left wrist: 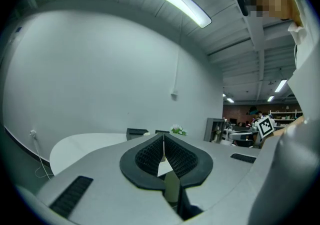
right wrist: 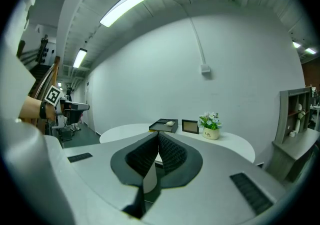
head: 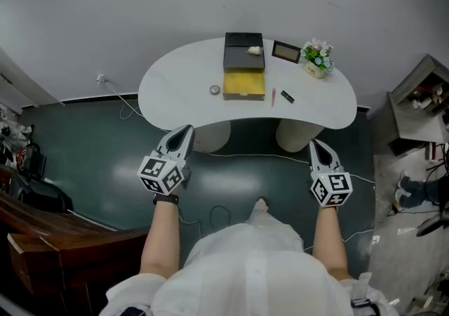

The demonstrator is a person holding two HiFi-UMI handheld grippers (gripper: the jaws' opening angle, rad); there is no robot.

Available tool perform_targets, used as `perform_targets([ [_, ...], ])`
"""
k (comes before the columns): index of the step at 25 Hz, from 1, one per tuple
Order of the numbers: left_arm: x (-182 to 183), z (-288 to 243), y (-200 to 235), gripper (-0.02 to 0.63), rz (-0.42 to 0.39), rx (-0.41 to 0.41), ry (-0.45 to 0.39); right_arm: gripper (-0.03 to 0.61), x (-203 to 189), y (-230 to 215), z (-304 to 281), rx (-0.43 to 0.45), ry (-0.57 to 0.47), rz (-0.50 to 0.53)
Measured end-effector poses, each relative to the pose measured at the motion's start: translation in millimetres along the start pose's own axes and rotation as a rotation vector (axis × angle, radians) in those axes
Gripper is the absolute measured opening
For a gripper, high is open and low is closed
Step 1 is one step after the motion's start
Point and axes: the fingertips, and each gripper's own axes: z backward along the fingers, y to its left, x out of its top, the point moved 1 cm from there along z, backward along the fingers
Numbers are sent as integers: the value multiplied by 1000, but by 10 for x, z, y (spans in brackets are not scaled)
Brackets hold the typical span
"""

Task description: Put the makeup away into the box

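Jaws are pressed together on both grippers, with nothing caught between them: on the left gripper [left wrist: 163, 138] the ribbed pads are seen meeting along one line, and the same is seen on the right gripper [right wrist: 158, 135]. Both are held over the dark floor [head: 105, 146], short of the near edge of the white table [head: 175, 76]. The left is held toward the table's left half and the right below its right half, each pointed toward it. The box [head: 243, 55] is set at the middle of the table by the far edge. It is black at the back, with a yellow part [head: 243, 85] turned toward the person. A small pale lump [head: 255, 50] is seen lying on the black part. Three small items are left outside the box, on the tabletop. A round case [head: 215, 89] is placed just left of the yellow part and a pink stick [head: 273, 97] just right of it. A short black tube [head: 287, 96] is laid a little further right, apart from the stick. A frame [head: 285, 51] and a flower pot [head: 317, 60] are stood to the right of the box near the far edge. The table is carried on two pale pedestals [head: 293, 135].
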Motion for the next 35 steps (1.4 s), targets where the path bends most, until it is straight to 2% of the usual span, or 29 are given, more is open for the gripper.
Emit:
perform_targets([
  [8,65,-512,-104,18,-3,-4,22,11,180,-435,-390,26,-8,-7],
  [15,195,-782,-225,18,-3,11,-12,11,296,-718,-566,59,-9,8],
  [23,155,-1022,-314,18,-2,-20,2,11,229,-860,-719,64,9,-4],
  [35,-20,-1486,-10,18,21,-37,38,11,147,-953,-1223,85,76,18],
])
